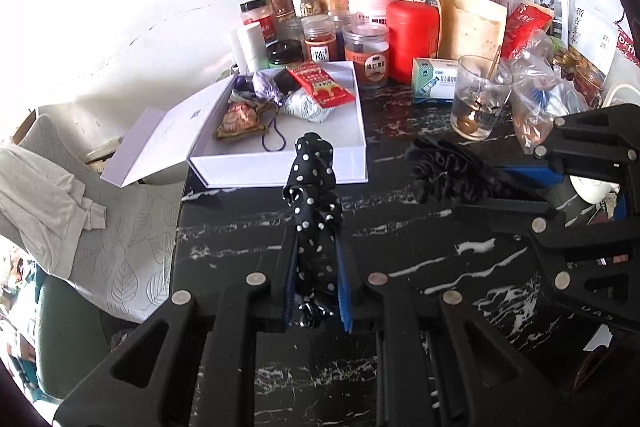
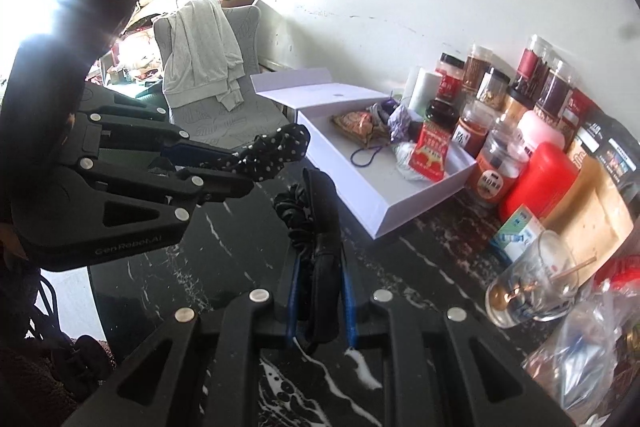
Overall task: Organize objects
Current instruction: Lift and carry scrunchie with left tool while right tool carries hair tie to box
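Above the black marble table (image 1: 440, 259), the left gripper (image 1: 316, 227) is clamped on a polka-dot scrunchie (image 1: 312, 195) near the white box (image 1: 280, 167) at the table's left edge, while the right gripper (image 2: 320, 251) pinches a black scrunchie (image 2: 308, 211) just beside it.

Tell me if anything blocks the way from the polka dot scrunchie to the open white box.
Nothing visible does. The left gripper holds the polka dot scrunchie above bare dark tabletop, just short of the white box, whose near end is free of items.
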{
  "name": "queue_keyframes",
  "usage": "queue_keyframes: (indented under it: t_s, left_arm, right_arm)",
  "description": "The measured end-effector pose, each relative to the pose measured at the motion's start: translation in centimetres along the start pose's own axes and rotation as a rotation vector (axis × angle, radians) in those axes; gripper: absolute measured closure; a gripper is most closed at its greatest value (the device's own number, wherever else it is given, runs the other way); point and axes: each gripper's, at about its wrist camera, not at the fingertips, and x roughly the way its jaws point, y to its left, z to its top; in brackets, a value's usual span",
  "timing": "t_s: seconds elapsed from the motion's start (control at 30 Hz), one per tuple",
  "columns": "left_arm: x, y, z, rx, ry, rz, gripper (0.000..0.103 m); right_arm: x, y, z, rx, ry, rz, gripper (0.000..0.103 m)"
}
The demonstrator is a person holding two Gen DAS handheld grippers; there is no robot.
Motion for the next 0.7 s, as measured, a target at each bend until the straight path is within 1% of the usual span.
queue_keyframes:
  t_s: [0.3,0.7]
  left_arm:
    - [1.7,1.2,3.7,0.037,-0.025,-0.013,0.087]
    - [6.0,4.2,9.1,0.029,-0.045,-0.009,0.087]
  right_arm:
    - [0.3,-2.9,2.8,0.020,-0.029,-0.034,0.086]
    - [3.0,-6.8,6.4,0.011,-0.052,-0.051,0.086]
